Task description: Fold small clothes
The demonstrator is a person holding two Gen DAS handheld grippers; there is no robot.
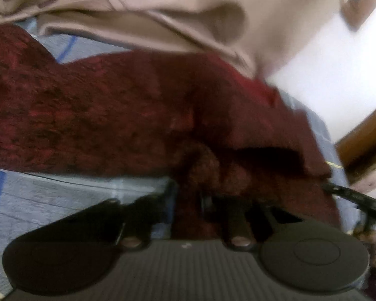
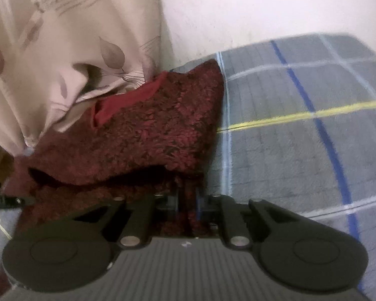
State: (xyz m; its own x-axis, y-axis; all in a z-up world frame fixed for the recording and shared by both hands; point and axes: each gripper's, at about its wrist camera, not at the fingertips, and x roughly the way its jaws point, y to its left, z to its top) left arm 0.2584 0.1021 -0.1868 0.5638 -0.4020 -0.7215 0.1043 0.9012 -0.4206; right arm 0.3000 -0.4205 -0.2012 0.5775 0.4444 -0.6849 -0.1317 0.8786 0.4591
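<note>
The dark red fuzzy garment (image 2: 148, 135) lies on a grey checked blanket (image 2: 300, 150) that looks like a bed cover, its far edge tucked against and partly under a beige leaf-print cloth (image 2: 62, 50) heaped behind it. It looks soft, thick and light, a plush knit that will sag and bunch instead of holding a crease, so it needs a pinch at an edge or corner, with both layers caught together so the fold does not slip apart. A smoother red lining (image 2: 122, 102) shows at an opening on the garment's far side, next to the beige cloth. The right gripper (image 2: 188, 207) sits at the garment's near edge, its fingers drawn narrow with red fabric between them, apparently clamped on the hem. The left gripper (image 1: 188, 200) is at the near edge of the same garment (image 1: 137, 105) further along, its fingers also close together on a bunched bit of the pile, though blur makes the contact hard to read exactly. The near portion appears doubled over, with a dark gap under the upper layer. No basket, box or other container is visible near the garment.
</note>
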